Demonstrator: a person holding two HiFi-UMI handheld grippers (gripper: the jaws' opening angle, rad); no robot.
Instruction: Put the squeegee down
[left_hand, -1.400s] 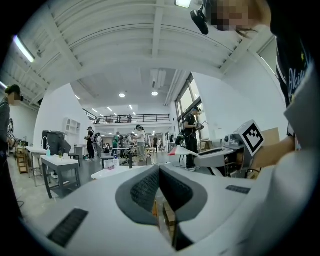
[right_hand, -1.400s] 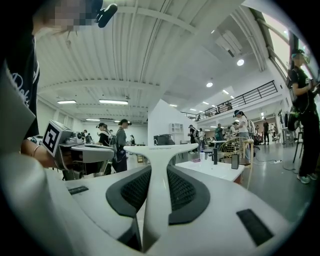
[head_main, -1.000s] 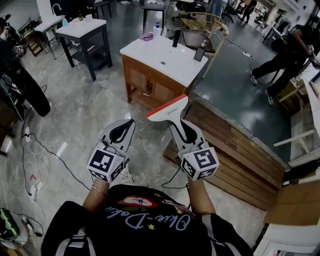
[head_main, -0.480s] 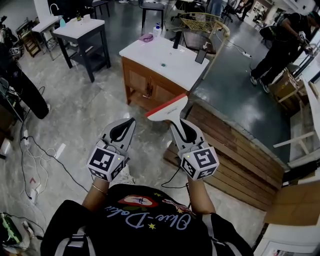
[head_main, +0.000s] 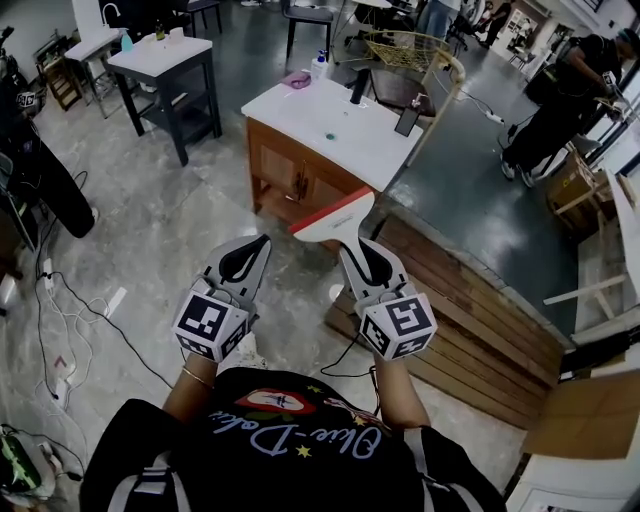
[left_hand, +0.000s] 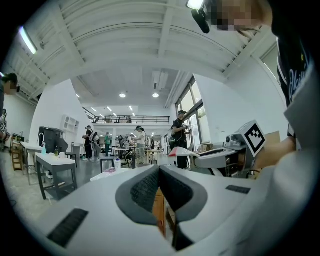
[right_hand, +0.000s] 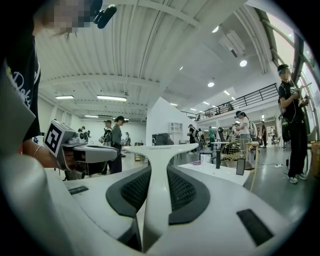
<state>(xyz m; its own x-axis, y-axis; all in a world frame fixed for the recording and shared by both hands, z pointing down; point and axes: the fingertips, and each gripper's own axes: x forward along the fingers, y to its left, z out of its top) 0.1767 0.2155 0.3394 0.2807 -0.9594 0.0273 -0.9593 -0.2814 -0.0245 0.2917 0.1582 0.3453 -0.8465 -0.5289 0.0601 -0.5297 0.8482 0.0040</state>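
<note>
**At the Bathroom Mock-up, Squeegee Held Aloft**

Above the pale marbled floor tiles, the white plastic squeegee with a red rubber blade was off every surface, clamped by its slim handle in the right gripper. That gripper's jaws stood partly apart, their dark ribbed pads pressed on either side of the handle. The wide head stuck out beyond the fingertips and lay crossways, red edge farthest from the person. Beside it, the left gripper was level and carried nothing; its jaws were closed tip to tip, with only a sliver of gap behind the tips. Both tools pointed toward the wooden vanity cabinet with a white countertop, which stood just ahead of the squeegee head and apart from it. A black faucet rose from the far side of that countertop. To the right of the cabinet lay a low platform of brown wooden slats. Farther left stood a dark-framed table with a white top, and loose cables trailed over the floor at the left edge.
</note>
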